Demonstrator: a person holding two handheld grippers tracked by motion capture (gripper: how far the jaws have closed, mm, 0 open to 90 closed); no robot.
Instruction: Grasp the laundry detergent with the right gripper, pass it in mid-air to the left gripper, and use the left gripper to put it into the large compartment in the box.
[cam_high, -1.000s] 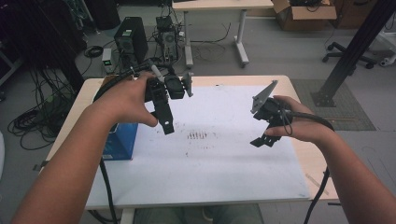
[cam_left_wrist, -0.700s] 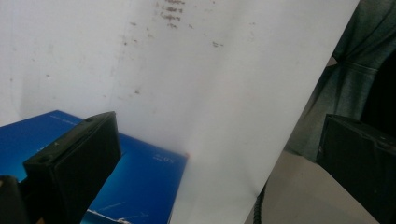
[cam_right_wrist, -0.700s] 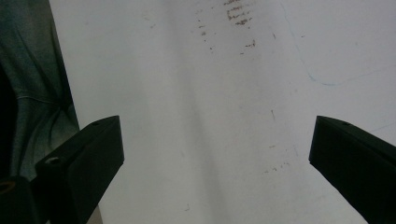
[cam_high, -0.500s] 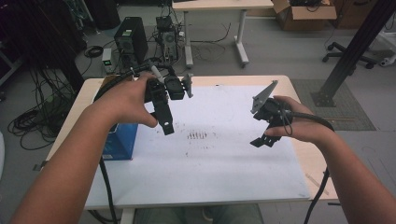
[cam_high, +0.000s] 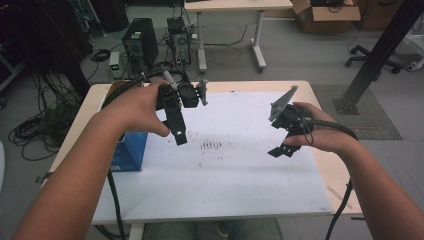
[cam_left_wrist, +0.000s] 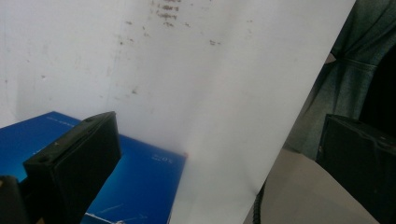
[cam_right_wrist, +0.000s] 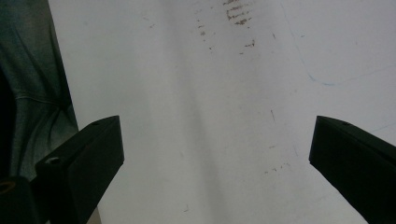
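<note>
My left gripper (cam_high: 176, 127) hangs above the left part of the white sheet (cam_high: 225, 170), a hand wrapped around it. In the left gripper view its jaws stand far apart, so the left gripper (cam_left_wrist: 219, 163) is open and empty, above a blue box (cam_left_wrist: 140, 182). My right gripper (cam_high: 287, 142) hovers over the sheet's right side. The right gripper (cam_right_wrist: 217, 163) is open too, with only the bare white sheet (cam_right_wrist: 210, 102) between its jaws.
The blue box (cam_high: 131, 150) lies on the table's left side, partly under the left forearm. Brown smudges (cam_high: 212, 145) mark the sheet's middle. The wooden table edge (cam_high: 340, 185) borders the sheet. Computers and cables sit on the floor beyond the table.
</note>
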